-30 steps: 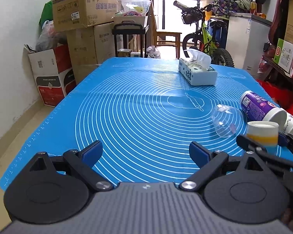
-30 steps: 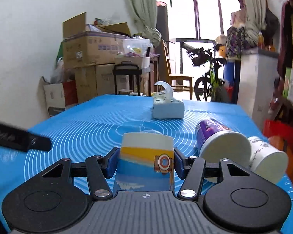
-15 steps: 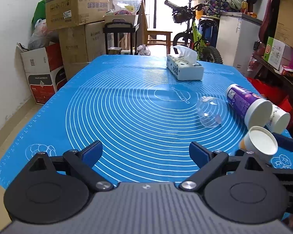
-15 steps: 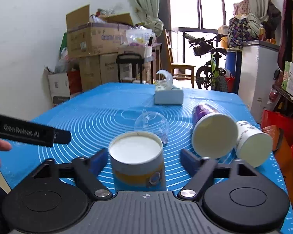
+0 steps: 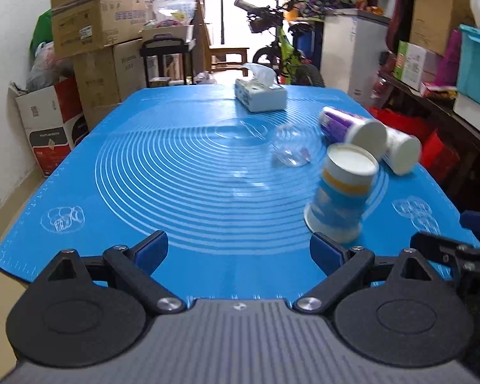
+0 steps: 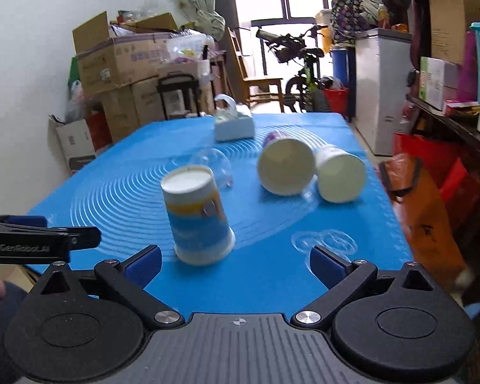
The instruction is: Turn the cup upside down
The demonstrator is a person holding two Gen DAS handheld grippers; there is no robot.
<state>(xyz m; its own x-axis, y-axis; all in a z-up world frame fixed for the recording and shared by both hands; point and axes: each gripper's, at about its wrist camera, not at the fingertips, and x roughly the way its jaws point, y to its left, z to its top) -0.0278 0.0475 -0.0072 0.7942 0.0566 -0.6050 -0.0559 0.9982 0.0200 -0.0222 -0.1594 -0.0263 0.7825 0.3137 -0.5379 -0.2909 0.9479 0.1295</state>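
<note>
A blue, yellow and white paper cup (image 6: 196, 214) stands upside down on the blue mat (image 6: 272, 281), wide rim down and white base up. It also shows in the left wrist view (image 5: 342, 192), blurred and slightly tilted. My right gripper (image 6: 235, 260) is open and empty, just behind the cup and apart from it. My left gripper (image 5: 238, 249) is open and empty, left of the cup, over the mat's near edge (image 5: 208, 275).
A purple cup (image 6: 284, 166) and a white cup (image 6: 340, 174) lie on their sides behind. A clear dome lid (image 6: 212, 168) lies beside them. A tissue box (image 6: 233, 126) stands farther back. Boxes, a bicycle and shelves surround the table.
My right gripper let go of the cup and drew back. The cup, held upright one second ago and then tipped over, now stands upside down on the mat.
</note>
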